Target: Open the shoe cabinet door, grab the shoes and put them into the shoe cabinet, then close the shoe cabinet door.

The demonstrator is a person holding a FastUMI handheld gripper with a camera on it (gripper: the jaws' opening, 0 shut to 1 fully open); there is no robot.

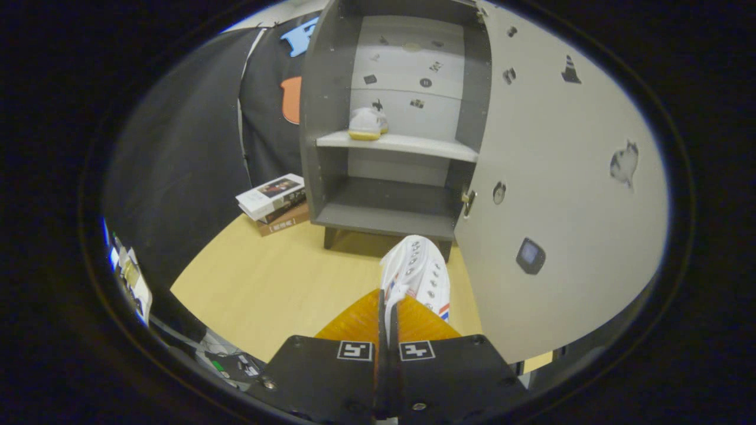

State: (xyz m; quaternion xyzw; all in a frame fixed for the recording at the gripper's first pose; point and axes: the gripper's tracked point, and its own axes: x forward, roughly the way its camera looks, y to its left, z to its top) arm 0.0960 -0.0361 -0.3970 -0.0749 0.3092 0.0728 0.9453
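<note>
White shoe (416, 274) between gripper (388, 307) fingers

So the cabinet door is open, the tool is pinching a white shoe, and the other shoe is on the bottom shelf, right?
Not quite. In the gripper view the other shoe sits on the upper shelf, not the bottom one. The rest holds: the cabinet door is open and the tool is pinching the white shoe.

Cabinet (331, 118) matt painted board; floor (277, 283) smooth pale wood.
</note>
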